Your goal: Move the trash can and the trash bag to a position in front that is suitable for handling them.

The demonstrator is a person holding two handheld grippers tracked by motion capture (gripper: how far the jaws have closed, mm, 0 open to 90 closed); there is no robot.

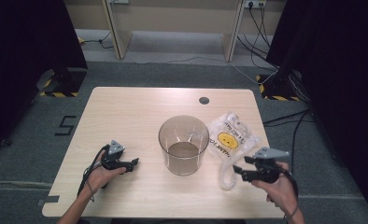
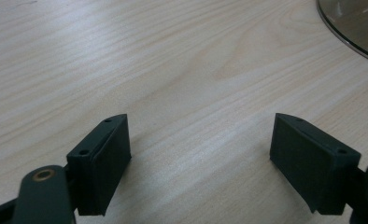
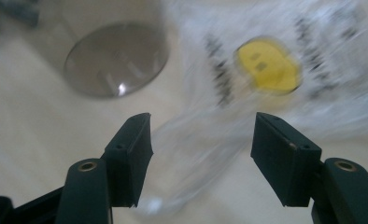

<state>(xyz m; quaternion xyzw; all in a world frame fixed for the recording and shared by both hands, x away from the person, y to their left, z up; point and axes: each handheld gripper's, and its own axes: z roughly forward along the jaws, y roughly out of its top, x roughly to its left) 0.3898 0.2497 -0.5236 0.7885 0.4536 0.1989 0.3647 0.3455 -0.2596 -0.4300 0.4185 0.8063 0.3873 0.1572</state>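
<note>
A clear, smoky plastic bucket (image 1: 183, 144) stands upright at the middle of the wooden table (image 1: 126, 112). To its right lies a crumpled clear plastic bag (image 1: 229, 137) with a yellow smiley face and black print. My right gripper (image 1: 238, 170) hovers at the bag's near end with its jaws apart. In the right gripper view, the right gripper (image 3: 203, 140) frames the bag's lower strip without pinching it, and the bag (image 3: 266, 70) and bucket (image 3: 116, 58) are blurred. My left gripper (image 1: 134, 163) rests low, left of the bucket. In its own view the left gripper (image 2: 198, 149) is open over bare wood, with the bucket's base (image 2: 355, 23) at top right.
A round cable grommet (image 1: 204, 100) sits near the table's far edge. Black cables (image 1: 285, 116) run across the grey floor to the right, by a stand base with hazard tape (image 1: 275, 91). Dark curtains flank both sides.
</note>
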